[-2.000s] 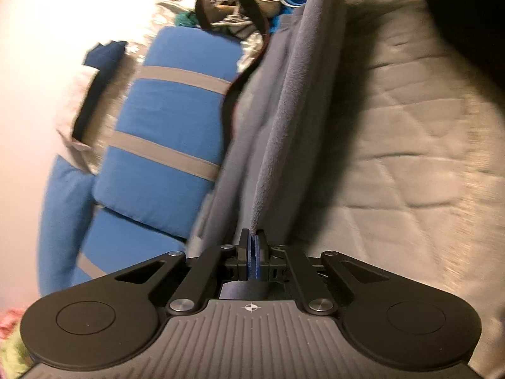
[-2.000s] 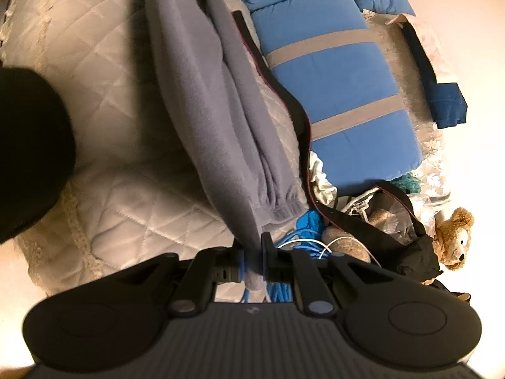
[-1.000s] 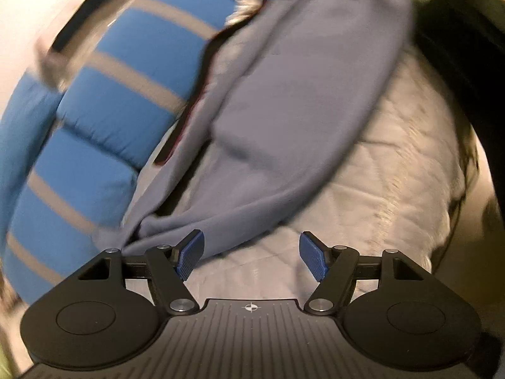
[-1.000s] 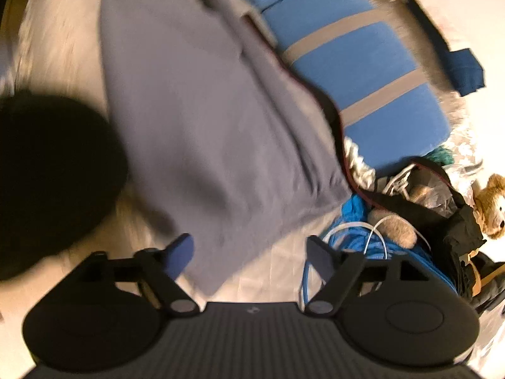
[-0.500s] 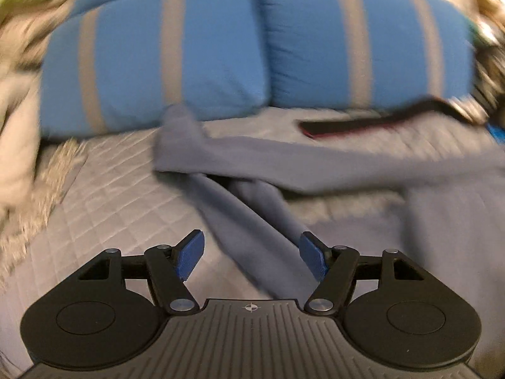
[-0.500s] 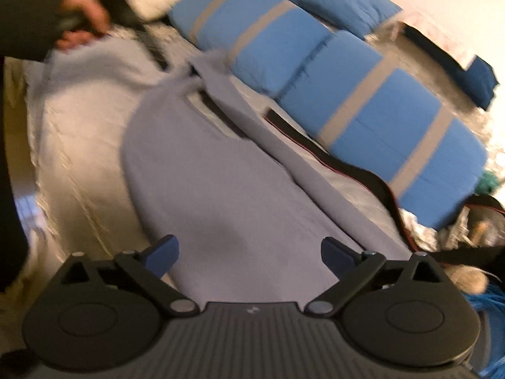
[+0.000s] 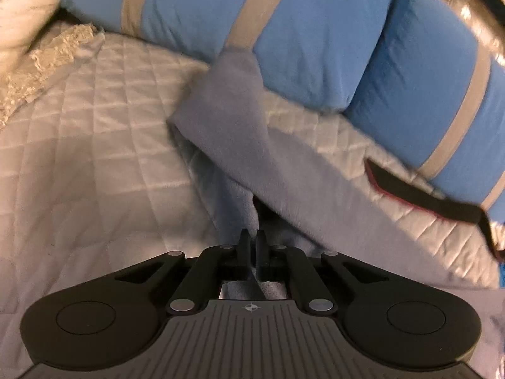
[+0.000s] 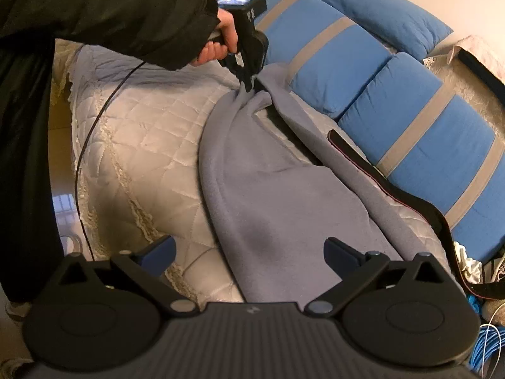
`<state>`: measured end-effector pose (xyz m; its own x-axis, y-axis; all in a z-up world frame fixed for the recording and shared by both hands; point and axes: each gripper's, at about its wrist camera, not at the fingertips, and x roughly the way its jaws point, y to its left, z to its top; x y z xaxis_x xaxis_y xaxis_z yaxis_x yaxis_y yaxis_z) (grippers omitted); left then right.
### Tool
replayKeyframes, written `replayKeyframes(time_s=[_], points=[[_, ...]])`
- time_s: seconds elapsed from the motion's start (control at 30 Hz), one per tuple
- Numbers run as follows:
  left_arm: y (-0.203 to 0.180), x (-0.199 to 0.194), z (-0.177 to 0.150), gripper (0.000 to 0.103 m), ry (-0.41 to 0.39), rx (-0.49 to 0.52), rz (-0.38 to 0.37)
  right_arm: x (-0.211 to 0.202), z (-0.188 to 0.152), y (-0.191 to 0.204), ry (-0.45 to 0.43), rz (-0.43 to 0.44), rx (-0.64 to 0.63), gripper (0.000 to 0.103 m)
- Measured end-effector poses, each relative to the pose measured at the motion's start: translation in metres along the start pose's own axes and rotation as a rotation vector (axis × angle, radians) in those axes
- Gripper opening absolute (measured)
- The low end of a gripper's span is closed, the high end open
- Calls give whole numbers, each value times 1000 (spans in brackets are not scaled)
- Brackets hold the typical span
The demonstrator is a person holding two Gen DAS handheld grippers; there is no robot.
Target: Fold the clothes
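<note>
- White quilted bedspread fills the left wrist view, with blue grey-striped cushions along its far edge. The left gripper has its fingers pressed together, pinching a fold of the grey fleece garment, which runs away towards the cushions. A black strap lies to the right, beside the cushions.
- Right wrist view: the same bed, with the grey fleece garment spread lengthwise on the bedspread. The right gripper is spread wide over its near end, holding nothing. At the far end, a hand in a black sleeve holds the left gripper, which pinches the garment's bunched edge.
</note>
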<state>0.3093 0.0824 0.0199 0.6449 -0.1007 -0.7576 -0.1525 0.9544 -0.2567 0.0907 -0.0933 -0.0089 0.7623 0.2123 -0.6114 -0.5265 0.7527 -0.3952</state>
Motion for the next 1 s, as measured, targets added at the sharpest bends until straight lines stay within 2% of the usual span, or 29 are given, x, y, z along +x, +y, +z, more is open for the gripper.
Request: replayKeyframes(time_s=[0.2,0.37,0.67,0.8,0.9,0.93,0.97,1.0], points=[[-4,-66,-4,2,-138,51,4,1,0,-2,-1,12,3,103],[3,-103,-24,2,-173,82,49,1,0,-3,2,30,12,103],[35,-133,-70,2,-176,40,162,2,1,-1,6,54,9,103],[48,-132,-86,3,-119,51,192,4,3,2,14,57,-4,103],[55,-127,-89,4,-84,71,173,6,6,4,22,53,-7,103],[56,-127,-88,5,-86,78,163,6,7,4,24,50,-6,103],[57,-127,-87,11,-90,87,156,7,10,4,23,49,-3,103],[57,-127,-85,25,-98,92,147,8,15,4,15,48,5,103]])
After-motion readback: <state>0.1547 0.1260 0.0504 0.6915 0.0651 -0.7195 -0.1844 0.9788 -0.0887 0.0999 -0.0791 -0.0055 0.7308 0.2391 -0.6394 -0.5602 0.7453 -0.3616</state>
